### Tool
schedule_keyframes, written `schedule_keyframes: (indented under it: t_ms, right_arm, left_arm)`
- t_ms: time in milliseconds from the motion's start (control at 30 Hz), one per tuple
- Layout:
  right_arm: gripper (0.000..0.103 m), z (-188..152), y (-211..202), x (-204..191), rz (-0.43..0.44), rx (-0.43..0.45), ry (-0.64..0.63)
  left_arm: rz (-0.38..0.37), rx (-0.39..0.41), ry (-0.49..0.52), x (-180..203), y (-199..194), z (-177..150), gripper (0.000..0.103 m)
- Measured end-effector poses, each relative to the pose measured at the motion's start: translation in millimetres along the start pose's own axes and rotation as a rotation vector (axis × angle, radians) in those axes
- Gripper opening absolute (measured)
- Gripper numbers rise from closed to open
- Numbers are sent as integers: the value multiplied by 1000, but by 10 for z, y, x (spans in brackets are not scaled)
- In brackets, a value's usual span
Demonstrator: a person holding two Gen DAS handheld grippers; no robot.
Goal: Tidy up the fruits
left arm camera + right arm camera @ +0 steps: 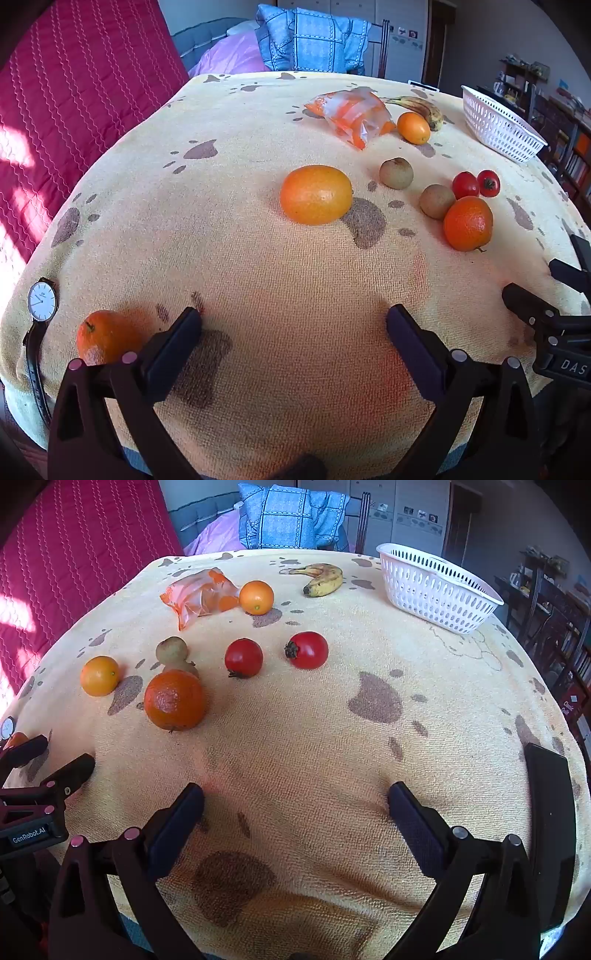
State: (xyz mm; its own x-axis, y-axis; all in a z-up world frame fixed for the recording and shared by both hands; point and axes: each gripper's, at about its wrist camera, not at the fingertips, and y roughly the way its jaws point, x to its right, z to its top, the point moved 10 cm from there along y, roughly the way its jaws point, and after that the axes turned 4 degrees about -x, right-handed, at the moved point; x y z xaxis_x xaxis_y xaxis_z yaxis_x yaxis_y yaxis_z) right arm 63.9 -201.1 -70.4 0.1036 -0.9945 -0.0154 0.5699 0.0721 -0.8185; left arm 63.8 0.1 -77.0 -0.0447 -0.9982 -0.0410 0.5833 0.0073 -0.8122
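Fruit lies scattered on a yellow paw-print cloth. In the left wrist view: a large orange [316, 194] in the middle, a tangerine [468, 223], two kiwis [396, 172], two tomatoes [476, 184], a small orange [413, 127], a banana [419, 107] and a tangerine [105, 336] near my left finger. A white basket [436, 587] stands at the far right. My left gripper [293, 317] is open and empty above the cloth. My right gripper [295, 794] is open and empty; the tangerine [174, 700] and tomatoes [243, 657] lie ahead of it.
An orange plastic bag [351, 112] lies at the back. A wristwatch [41, 301] lies at the table's left edge. A red quilt [74, 110] hangs on the left; a chair with a blue cushion [291, 517] stands behind the table. A dark phone [550, 812] lies at the right edge.
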Motion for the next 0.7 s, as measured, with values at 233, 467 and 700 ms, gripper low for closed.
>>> schedule_keyframes:
  t_ms: [233,467,700]
  right_arm:
    - [101,-8,-12,-38,0,-3,-10]
    - [101,-37,-27,-58,6,-3,-12]
    - [101,1,-13,-1,15,-11,-7]
  left_arm:
    - [-4,-3,-2,2,2,-3,98]
    - [-4,-4,-3,2,2,-3,98]
    - [-4,-3,-3,1,2,-3,98]
